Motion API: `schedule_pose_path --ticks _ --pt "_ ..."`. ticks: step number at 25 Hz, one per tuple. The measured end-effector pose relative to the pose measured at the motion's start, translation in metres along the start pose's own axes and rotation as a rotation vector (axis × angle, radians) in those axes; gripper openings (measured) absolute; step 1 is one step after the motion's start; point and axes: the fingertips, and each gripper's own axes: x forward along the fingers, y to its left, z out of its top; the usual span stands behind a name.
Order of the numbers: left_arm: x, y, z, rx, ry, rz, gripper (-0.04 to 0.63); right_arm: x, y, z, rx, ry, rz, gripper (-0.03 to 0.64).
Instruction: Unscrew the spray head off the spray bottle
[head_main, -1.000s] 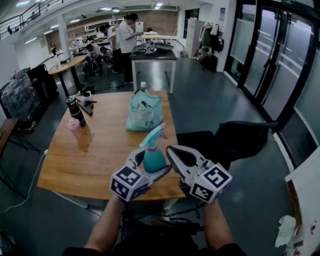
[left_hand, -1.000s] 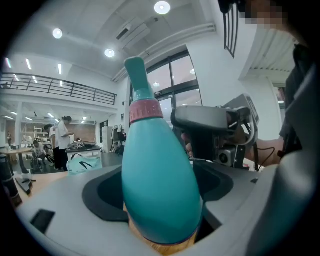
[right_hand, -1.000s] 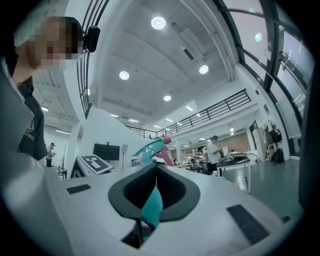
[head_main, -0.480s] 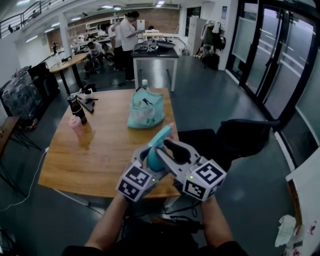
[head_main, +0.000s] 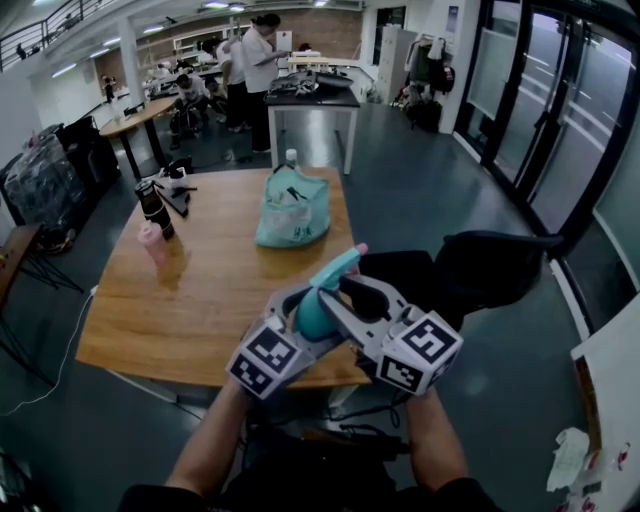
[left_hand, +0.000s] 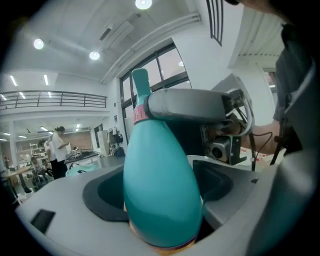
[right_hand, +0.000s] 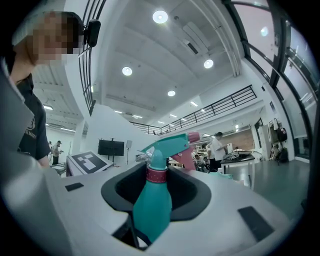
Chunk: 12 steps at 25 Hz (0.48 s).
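Noted right gripper (head_main: 345, 292) now closed round the pink collar (right_hand: 156, 173) just under the spray head (head_main: 335, 270), with the neck in the hollow between the jaws. Found it a second ago just right of the bottle, jaws empty; half a second ago, already brought across over the neck.

Logged left gripper (head_main: 305, 318) clamped on the belly of the spray bottle (left_hand: 160, 190), same as before.

Placed the bottle off the table (head_main: 200, 300), held in the air above the near edge, toward the near right corner, nozzle pointing toward the far right.

Judged this as the grip set for the twist: body braced on the left, collar taken on the right. Saw no gap between collar and body, so counted the unscrewing as not yet begun.

Marked both grippers drawn closer together than earlier, and the bottle leaning more to the right than a second ago. Saw the teal bag (head_main: 292, 210) by the far edge in the same place.
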Motion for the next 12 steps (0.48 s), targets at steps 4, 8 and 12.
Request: schedule_pose_path --ticks 4,8,12 --pt "-0.004 -0.006 0.002 0.004 -0.013 -0.053 0.403 -0.004 0.002 0.001 0.015 0.0 0.035 0.134" --pt "-0.008 -0.01 0.005 -0.001 -0.03 -0.104 0.401 -0.007 0.003 0.002 0.038 -0.009 0.067 0.133" --pt "-0.014 -0.021 0.008 0.001 -0.045 -0.189 0.4 -0.013 0.01 0.004 0.048 -0.008 0.133 0.133"
